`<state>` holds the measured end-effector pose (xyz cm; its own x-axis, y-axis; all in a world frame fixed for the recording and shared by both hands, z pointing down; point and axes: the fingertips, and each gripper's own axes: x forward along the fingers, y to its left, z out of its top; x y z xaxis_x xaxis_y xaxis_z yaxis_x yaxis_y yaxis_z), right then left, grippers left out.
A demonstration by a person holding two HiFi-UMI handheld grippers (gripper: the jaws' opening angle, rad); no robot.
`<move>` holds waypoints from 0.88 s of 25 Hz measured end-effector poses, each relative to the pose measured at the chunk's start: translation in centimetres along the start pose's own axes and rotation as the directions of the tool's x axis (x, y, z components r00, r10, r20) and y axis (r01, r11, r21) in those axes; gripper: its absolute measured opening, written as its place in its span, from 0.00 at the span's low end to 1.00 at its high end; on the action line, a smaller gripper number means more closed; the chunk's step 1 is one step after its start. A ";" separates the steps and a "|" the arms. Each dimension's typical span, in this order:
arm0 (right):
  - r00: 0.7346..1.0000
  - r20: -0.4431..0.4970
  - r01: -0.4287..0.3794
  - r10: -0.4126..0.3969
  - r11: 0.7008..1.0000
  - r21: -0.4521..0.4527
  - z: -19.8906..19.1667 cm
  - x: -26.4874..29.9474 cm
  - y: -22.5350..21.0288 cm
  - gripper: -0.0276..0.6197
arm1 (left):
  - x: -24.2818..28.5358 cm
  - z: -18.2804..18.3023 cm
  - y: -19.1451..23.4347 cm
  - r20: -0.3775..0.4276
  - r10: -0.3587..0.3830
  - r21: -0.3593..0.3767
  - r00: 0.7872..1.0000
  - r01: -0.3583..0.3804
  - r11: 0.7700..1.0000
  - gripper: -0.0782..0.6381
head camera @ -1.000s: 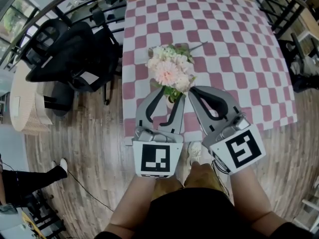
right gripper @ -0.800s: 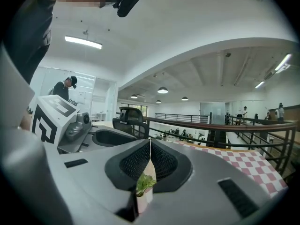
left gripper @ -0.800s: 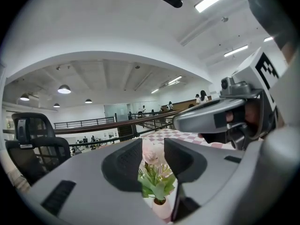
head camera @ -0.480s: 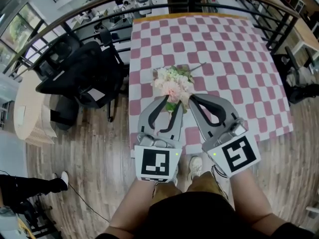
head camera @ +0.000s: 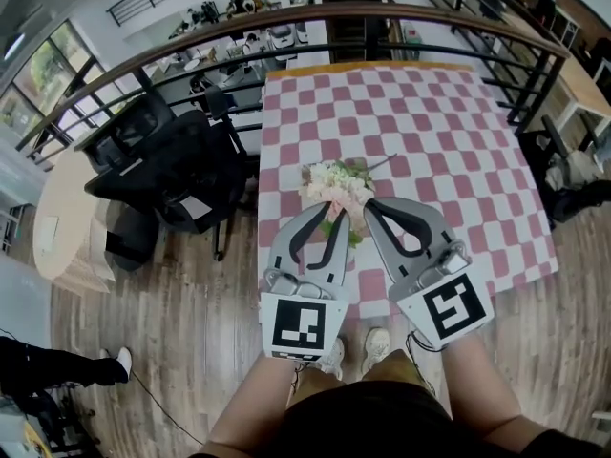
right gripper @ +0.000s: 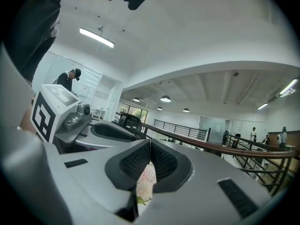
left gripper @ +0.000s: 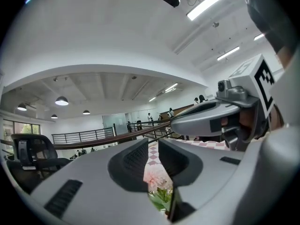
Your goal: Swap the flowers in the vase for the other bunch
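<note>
A bunch of pale pink and white flowers (head camera: pixel 336 185) stands on the pink-and-white checked table (head camera: pixel 449 132); its vase is hidden behind my grippers. A thin stem pokes out of it toward the back right. My left gripper (head camera: pixel 331 216) points level at the near side of the bunch. Its jaws are closing with a gap still between the pads, and nothing shows pressed between them. The blossoms (left gripper: pixel 154 179) appear beyond and below that gap. My right gripper (head camera: pixel 368 204) hangs beside it, pads meeting at the tips (right gripper: pixel 150 143), with blossoms (right gripper: pixel 146 179) seen below.
A black office chair (head camera: pixel 158 160) stands left of the table. A dark curved railing (head camera: pixel 401 12) runs behind it. A pale round table (head camera: pixel 62 227) is at far left, and a person's leg (head camera: pixel 52 365) lies on the wooden floor at lower left.
Both grippers have risen, and the flowers now look smaller and farther off. The left gripper's jaws have narrowed from wide apart. The right gripper's jaws stay together.
</note>
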<state>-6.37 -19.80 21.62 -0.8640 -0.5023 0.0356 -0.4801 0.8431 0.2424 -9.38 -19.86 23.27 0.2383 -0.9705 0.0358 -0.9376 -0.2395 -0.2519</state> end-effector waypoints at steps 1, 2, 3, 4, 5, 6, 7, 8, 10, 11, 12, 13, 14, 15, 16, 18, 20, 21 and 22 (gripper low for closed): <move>1.000 0.004 0.000 0.000 1.000 -0.004 0.2 -0.1 0.0 0.09 | -0.2 0.3 0.1 0.002 0.002 0.002 1.000 -0.002 1.000 0.20; 1.000 0.004 -0.001 0.001 1.000 -0.006 0.4 -0.2 0.1 0.09 | -0.3 0.5 0.1 0.004 0.004 0.005 1.000 -0.004 1.000 0.20; 1.000 0.002 -0.002 0.002 1.000 -0.008 0.6 -0.2 0.2 0.09 | -0.5 0.8 0.2 0.008 0.005 0.012 1.000 -0.005 1.000 0.19; 1.000 0.002 -0.004 0.004 1.000 -0.010 0.8 -0.2 0.2 0.09 | -0.6 1.2 0.2 0.015 0.005 0.021 1.000 -0.005 1.000 0.19; 1.000 0.006 -0.006 0.007 1.000 -0.011 1.2 -0.2 0.3 0.09 | -0.6 1.6 0.2 0.025 0.004 0.029 1.000 -0.004 1.000 0.18; 1.000 0.015 -0.009 0.009 1.000 -0.013 1.6 -0.2 0.3 0.09 | -0.7 2.1 0.2 0.035 0.002 0.032 0.999 -0.003 0.999 0.17; 1.000 0.025 -0.011 0.011 1.000 -0.016 2.1 -0.2 0.4 0.09 | -0.8 2.5 0.2 0.044 0.001 0.032 0.999 -0.003 0.999 0.16; 0.999 0.036 -0.013 0.014 1.000 -0.020 2.5 -0.2 0.5 0.09 | -1.0 2.9 0.2 0.053 0.002 0.032 0.999 -0.003 0.999 0.16; 0.998 0.053 -0.013 0.014 1.000 -0.025 3.1 -0.3 0.7 0.09 | -1.3 3.6 0.2 0.069 0.004 0.033 0.998 -0.006 0.999 0.16; 0.998 0.058 -0.011 0.012 1.000 -0.023 3.2 -0.4 0.7 0.09 | -1.4 3.8 0.2 0.076 0.004 0.030 0.997 -0.007 1.000 0.16; 0.998 0.061 -0.009 0.010 1.000 -0.021 3.4 -0.5 0.8 0.09 | -1.6 4.0 0.2 0.082 0.005 0.026 0.997 -0.007 1.000 0.15; 0.998 0.064 -0.007 0.008 1.000 -0.019 3.4 -0.5 0.8 0.09 | -1.8 4.2 0.2 0.087 0.005 0.022 0.996 -0.007 1.000 0.15; 0.998 0.067 -0.005 0.006 1.000 -0.019 3.5 -0.6 0.9 0.09 | -1.9 4.4 0.3 0.090 0.006 0.021 0.996 -0.008 1.000 0.15; 0.997 0.071 -0.002 0.004 1.000 -0.018 3.7 -0.7 0.9 0.09 | -2.1 4.5 0.3 0.092 0.008 0.020 0.996 -0.010 1.000 0.15; 0.997 0.076 0.000 0.001 1.000 -0.018 3.8 -0.8 1.0 0.09 | -2.3 4.6 0.4 0.095 0.011 0.017 0.995 -0.013 1.000 0.14; 0.996 0.085 0.002 -0.001 1.000 -0.018 4.0 -1.0 1.1 0.09 | -2.7 4.7 0.5 0.101 0.021 0.000 0.995 -0.021 1.000 0.13; 0.996 0.087 0.001 0.000 1.000 -0.018 4.1 -1.2 1.4 0.09 | -3.0 4.8 0.4 0.105 0.024 -0.009 0.994 -0.023 1.000 0.12; 0.996 0.088 0.001 0.000 1.000 -0.016 4.2 -1.3 1.5 0.09 | -3.1 4.9 0.4 0.107 0.023 -0.007 0.994 -0.023 1.000 0.12; 0.996 0.091 0.002 -0.001 1.000 -0.013 4.3 -1.4 1.6 0.09 | -3.2 5.0 0.3 0.110 0.023 -0.005 0.994 -0.023 1.000 0.12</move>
<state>-6.55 -16.95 17.79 -0.8736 -0.4838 -0.0527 -0.4801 0.8392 0.2554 -9.15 -16.69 18.24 0.2430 -0.9670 -0.0764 -0.9440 -0.2176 -0.2481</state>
